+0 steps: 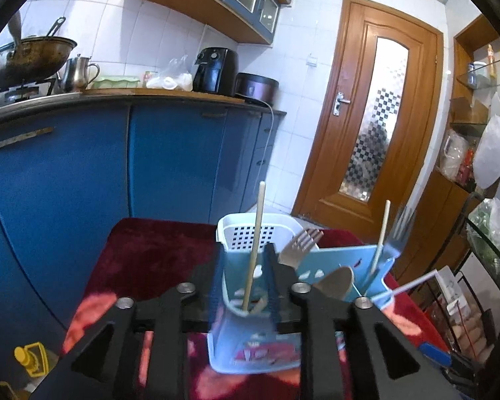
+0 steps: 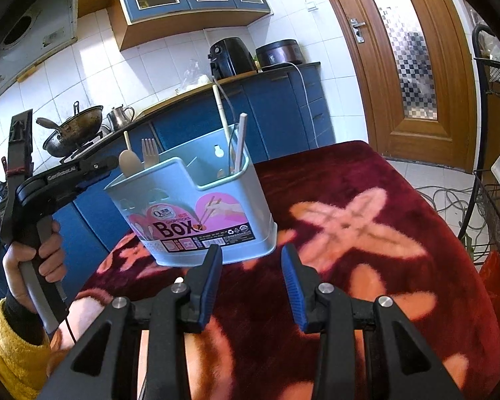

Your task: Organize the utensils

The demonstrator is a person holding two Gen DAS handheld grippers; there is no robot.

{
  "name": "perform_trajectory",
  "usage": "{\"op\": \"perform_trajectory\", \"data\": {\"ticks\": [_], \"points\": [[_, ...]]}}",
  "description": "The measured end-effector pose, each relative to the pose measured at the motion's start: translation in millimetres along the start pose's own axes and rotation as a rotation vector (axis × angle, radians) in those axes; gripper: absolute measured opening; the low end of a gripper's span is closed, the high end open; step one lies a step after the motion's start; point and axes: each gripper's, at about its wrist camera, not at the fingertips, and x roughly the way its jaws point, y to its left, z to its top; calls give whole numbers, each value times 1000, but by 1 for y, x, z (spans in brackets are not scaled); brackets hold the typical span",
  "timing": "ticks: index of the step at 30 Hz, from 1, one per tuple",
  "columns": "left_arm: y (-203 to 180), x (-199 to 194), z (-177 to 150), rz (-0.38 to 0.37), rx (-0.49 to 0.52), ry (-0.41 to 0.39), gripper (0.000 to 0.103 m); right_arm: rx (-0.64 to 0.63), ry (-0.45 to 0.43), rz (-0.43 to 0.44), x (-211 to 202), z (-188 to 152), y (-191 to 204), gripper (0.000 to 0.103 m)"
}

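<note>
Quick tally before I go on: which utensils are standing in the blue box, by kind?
Chopsticks: 2
Forks: 2
Spoon: 1
Total: 5

Both wrist views close, facing blue holder (image 1: 250,286) (image 2: 200,206) (shared) from opposite ends.

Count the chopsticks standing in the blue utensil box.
3 chopsticks: one at the left end of the box, behind the spoon, and two leaning in its right compartment. More may be hidden inside.
</note>
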Motion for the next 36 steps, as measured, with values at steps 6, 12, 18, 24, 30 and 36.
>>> {"op": "perform_trajectory", "data": {"ticks": [6,12,18,24,30,36], "points": [[-5,-23,-3,-1,29,22,31,7,-4,18,-11,-1,5,44],[-13,-51,-7,20,68,44,32,10,-8,36,-27,0,10,44],[-21,-75,-15,27,105,82,38,-5,-7,56,-42,-1,18,50],[-27,-98,-31,30,108,119,38,-38,6,62,-54,-7,30,51],[-27,-114,-49,29,77,155,38,-68,13,74,-66,-14,39,54],[-26,-119,-69,21,42,197,39,-83,46,58,-65,-23,42,56]]}}
